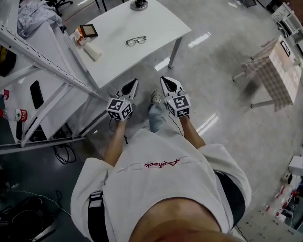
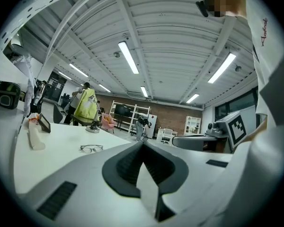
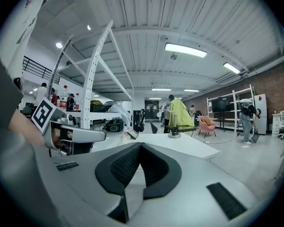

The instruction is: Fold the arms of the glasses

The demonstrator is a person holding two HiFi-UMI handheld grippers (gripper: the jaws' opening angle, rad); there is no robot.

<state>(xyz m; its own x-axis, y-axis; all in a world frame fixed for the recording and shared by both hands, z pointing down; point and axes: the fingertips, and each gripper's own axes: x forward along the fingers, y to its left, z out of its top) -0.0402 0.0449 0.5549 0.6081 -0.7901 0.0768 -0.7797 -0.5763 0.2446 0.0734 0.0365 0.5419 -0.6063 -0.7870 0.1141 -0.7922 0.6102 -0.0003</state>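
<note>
Glasses (image 1: 136,41) lie near the middle of the white table (image 1: 161,23), well apart from both grippers. Left gripper (image 1: 134,81): jaws pressed together, empty, held just off the table's near edge. Right gripper (image 1: 163,78): jaws pressed together, empty, just right of the left gripper, over the floor.

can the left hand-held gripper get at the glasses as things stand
Probably not yet: the left hand-held gripper is shut and held short of the white table, with the glasses lying further in. Nothing stands between them on it, so the way looks free.
</note>
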